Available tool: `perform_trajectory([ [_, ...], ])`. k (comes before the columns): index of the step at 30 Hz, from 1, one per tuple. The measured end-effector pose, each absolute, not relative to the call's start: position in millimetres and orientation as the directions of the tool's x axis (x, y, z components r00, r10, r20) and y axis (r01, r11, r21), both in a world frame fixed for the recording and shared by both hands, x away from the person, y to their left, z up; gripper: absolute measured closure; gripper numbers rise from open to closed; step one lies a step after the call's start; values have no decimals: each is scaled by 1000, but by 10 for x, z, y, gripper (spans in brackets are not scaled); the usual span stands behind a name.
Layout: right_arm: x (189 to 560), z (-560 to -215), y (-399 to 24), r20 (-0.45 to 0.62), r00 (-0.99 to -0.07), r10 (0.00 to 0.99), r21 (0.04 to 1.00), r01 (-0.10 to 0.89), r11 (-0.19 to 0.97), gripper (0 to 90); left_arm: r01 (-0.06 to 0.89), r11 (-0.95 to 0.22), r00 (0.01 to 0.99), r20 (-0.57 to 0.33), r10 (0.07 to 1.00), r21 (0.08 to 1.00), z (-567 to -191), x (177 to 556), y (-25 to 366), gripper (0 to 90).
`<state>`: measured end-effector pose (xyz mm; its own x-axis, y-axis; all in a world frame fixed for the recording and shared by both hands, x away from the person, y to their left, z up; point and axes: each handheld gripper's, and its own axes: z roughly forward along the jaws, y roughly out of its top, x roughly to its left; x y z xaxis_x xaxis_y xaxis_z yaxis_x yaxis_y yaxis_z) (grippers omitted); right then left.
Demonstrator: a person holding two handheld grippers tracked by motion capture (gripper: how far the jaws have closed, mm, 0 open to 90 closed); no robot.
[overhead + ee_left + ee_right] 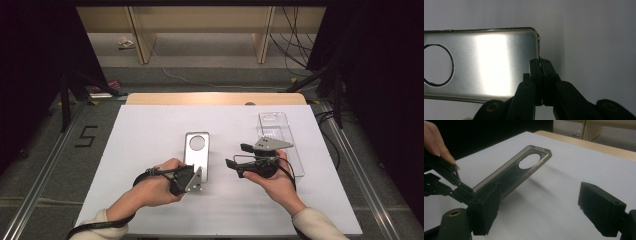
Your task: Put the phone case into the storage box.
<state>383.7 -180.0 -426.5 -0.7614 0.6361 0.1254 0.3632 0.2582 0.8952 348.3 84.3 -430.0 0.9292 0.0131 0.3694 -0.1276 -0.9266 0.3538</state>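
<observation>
Your left gripper (540, 65) is clamped on the silver phone case (489, 62) edge, frame centre — your right gripper (539, 207) gapes apart, nothing between.

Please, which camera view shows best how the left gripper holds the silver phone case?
The left gripper view: its jaws are shut on the short end edge of the phone case. In the high view the left gripper covers that end. The right gripper view shows the case lifted off the table.
</observation>
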Motion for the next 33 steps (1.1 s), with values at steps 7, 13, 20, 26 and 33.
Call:
perform_trajectory([
  [7,3939,-4256,-1674,131,-755,642,889,376,261,209,-132,-925,929,369,9,356,-4293,3473,827,886],
  [13,4044,-4288,-1556,151,-749,645,876,404,264,210,-137,-923,930,368,6,360,-4294,3455,805,886],
  [20,4178,-4289,-1428,174,-734,656,861,437,260,215,-144,-921,929,369,0,363,-4283,3445,791,886],
  [26,4283,-4319,-1295,194,-730,655,845,464,266,221,-148,-919,931,365,-4,366,-4289,3439,782,886],
  [33,4401,-4376,-1192,227,-715,661,823,504,262,246,-153,-918,929,371,-7,367,-4269,3433,780,886],
])
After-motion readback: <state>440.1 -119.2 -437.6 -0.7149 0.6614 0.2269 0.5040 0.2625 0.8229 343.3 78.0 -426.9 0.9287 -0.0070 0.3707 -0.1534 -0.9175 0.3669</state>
